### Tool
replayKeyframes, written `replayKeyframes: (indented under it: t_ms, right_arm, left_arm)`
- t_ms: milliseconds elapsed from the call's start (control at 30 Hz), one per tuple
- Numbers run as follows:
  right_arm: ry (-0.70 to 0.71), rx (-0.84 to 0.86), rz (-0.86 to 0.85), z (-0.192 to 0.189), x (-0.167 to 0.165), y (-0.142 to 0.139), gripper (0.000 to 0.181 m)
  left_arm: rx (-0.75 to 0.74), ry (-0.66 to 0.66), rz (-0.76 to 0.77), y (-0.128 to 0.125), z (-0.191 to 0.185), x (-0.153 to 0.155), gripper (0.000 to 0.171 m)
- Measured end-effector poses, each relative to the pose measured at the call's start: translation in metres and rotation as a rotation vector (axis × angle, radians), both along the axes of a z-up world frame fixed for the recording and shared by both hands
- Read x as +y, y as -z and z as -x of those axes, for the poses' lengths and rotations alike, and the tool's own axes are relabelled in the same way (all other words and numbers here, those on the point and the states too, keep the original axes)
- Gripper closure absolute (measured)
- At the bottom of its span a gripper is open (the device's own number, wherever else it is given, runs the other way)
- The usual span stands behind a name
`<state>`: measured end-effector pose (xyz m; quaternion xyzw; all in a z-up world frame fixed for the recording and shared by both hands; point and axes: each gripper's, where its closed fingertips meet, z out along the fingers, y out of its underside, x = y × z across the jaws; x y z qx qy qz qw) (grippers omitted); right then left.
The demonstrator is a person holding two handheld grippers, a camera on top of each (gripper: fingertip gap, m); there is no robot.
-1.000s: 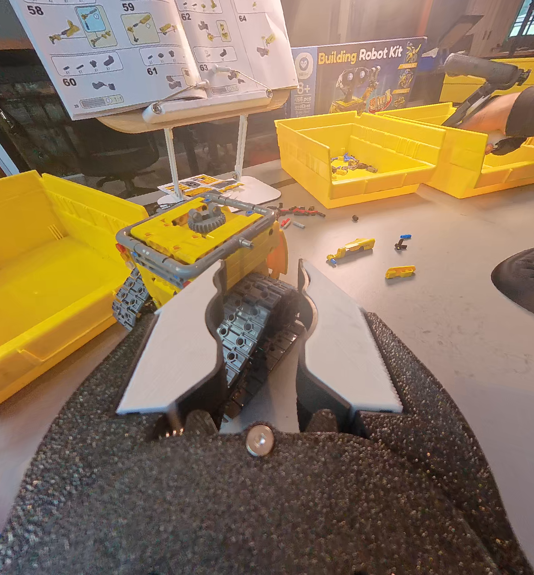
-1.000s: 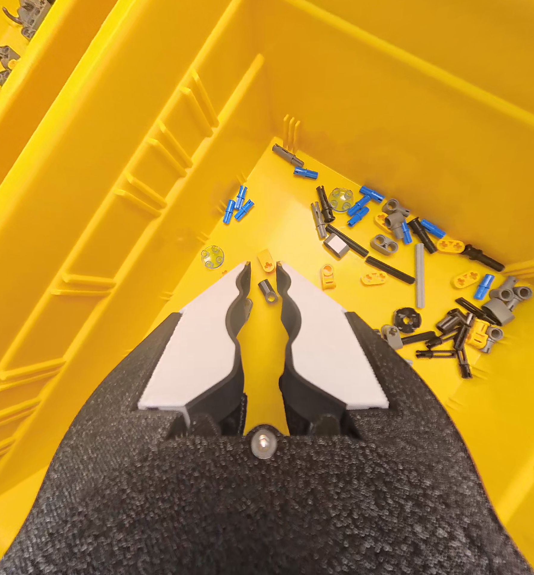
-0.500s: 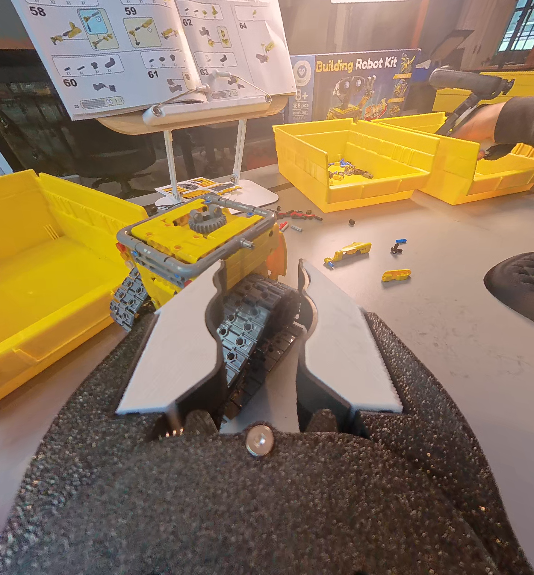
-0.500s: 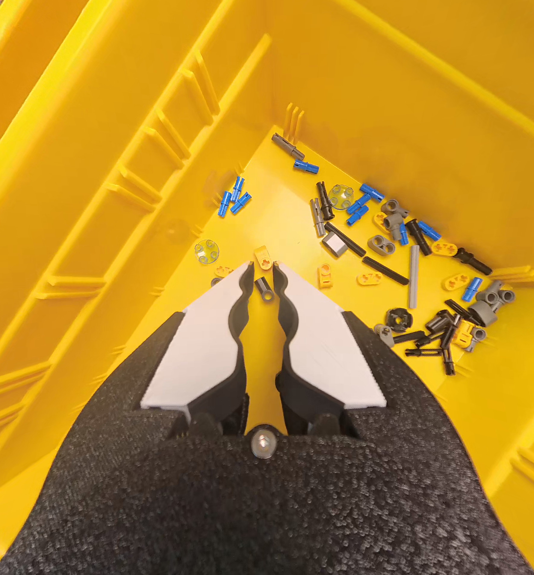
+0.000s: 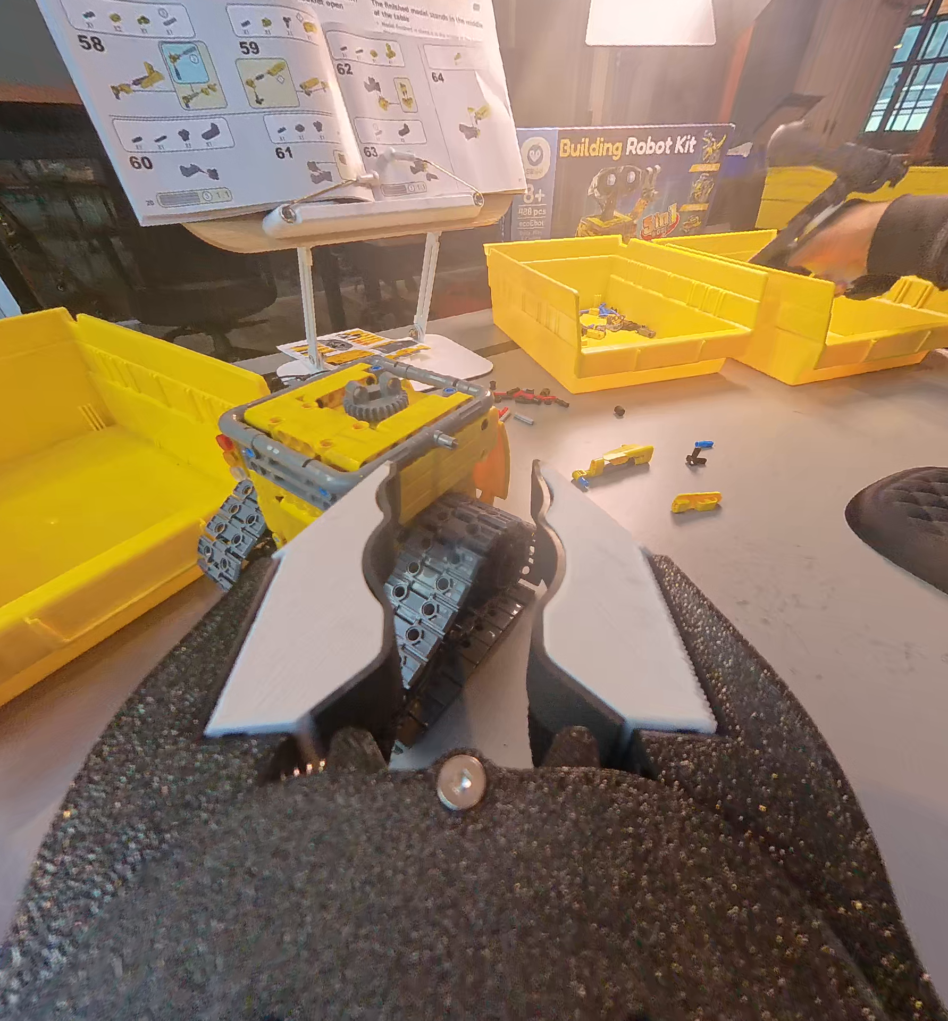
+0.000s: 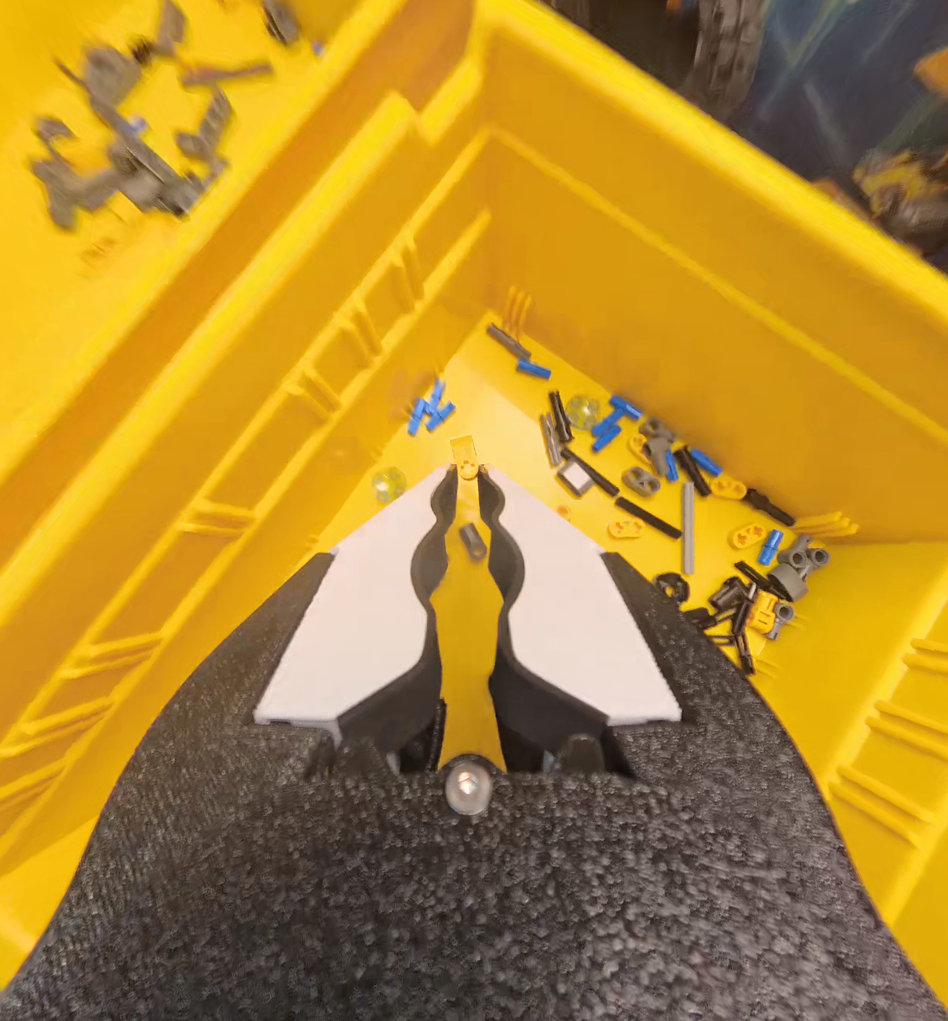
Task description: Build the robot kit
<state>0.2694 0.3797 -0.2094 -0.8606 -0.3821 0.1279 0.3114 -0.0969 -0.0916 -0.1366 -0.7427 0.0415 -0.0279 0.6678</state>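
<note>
In the left wrist view my left gripper point(image 5: 462, 469) is shut on the grey track point(image 5: 449, 558) of a yellow tracked robot model point(image 5: 361, 431) that stands on the grey table. In the right wrist view my right gripper point(image 6: 467, 469) is shut on a small flat yellow piece point(image 6: 463, 450), pinched at the fingertips and held above the floor of a yellow bin point(image 6: 654, 265). A short black connector point(image 6: 471, 544) lies on the bin floor below the fingers. The right gripper and a sleeved hand also show, blurred, in the left wrist view point(image 5: 830, 182) over the far right bin.
Several small blue, black, grey and yellow parts point(image 6: 681, 497) lie in the bin's corner. An instruction booklet on a stand point(image 5: 295, 110), a kit box point(image 5: 620, 177), yellow bins point(image 5: 615, 320) point(image 5: 63, 497), loose parts point(image 5: 615, 458) and a black pad point(image 5: 924, 530) surround the model. My right fingertips sit around 60 cm from my left ones.
My right gripper has closed on the small yellow piece and risen higher above the bin floor. My left gripper still holds the model's track, almost unmoved.
</note>
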Motion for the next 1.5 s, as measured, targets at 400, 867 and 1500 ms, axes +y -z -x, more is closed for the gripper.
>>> replayKeyframes:
  t_ms: [400, 867, 1500]
  right_arm:
    - [-0.557, 0.916, 0.146, 0.113, -0.211, -0.196, 0.174]
    - [-1.019, 0.523, 0.038, 0.194, -0.393, -0.067, 0.174]
    - [-1.241, 0.062, -0.165, 0.234, -0.431, 0.038, 0.173]
  left_arm:
    - [-0.013, 0.015, -0.024, -0.004, -0.001, -0.003, 0.125]
    - [0.058, 0.212, -0.037, -0.012, -0.046, -0.002, 0.126]
    - [0.442, 0.724, 0.535, 0.108, -0.136, 0.032, 0.145]
